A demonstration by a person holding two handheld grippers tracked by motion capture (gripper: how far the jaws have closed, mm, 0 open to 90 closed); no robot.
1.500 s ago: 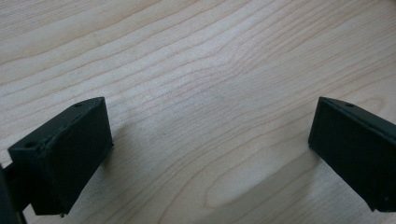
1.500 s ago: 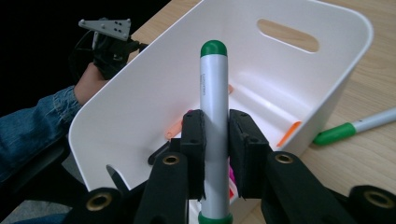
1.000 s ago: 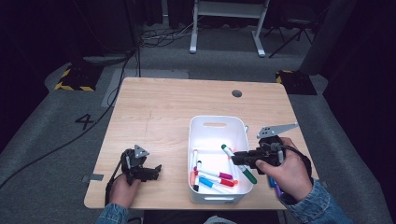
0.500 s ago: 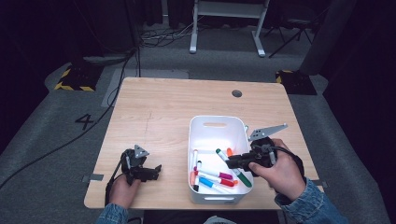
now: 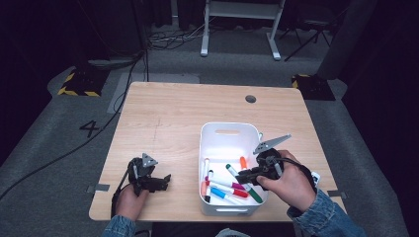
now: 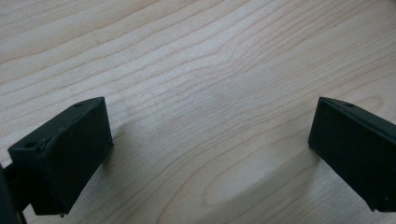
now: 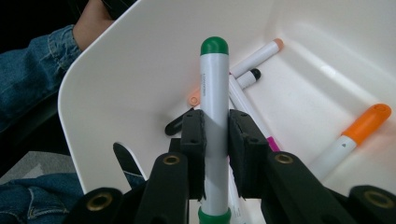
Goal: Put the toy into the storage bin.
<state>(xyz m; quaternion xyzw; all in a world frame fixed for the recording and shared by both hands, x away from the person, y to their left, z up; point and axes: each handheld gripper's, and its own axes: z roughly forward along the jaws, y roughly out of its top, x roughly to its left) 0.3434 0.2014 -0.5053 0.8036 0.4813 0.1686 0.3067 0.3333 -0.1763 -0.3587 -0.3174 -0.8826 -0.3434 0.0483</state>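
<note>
My left gripper (image 6: 205, 154) hangs close over the wooden table (image 6: 201, 70) — pale boards, grain running from about eight o'clock toward two. My jaws stand wide apart, one black pad at eight o'clock, the other at four — bare wood between them. Each pad throws a soft shadow on the wood beside it.

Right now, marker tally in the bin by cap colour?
Green: 1, held
Orange: 2
Black: 1
Pink: 1
Red: 1
Blue: 1
Total: 7, pile overlaps, so approximate
</note>
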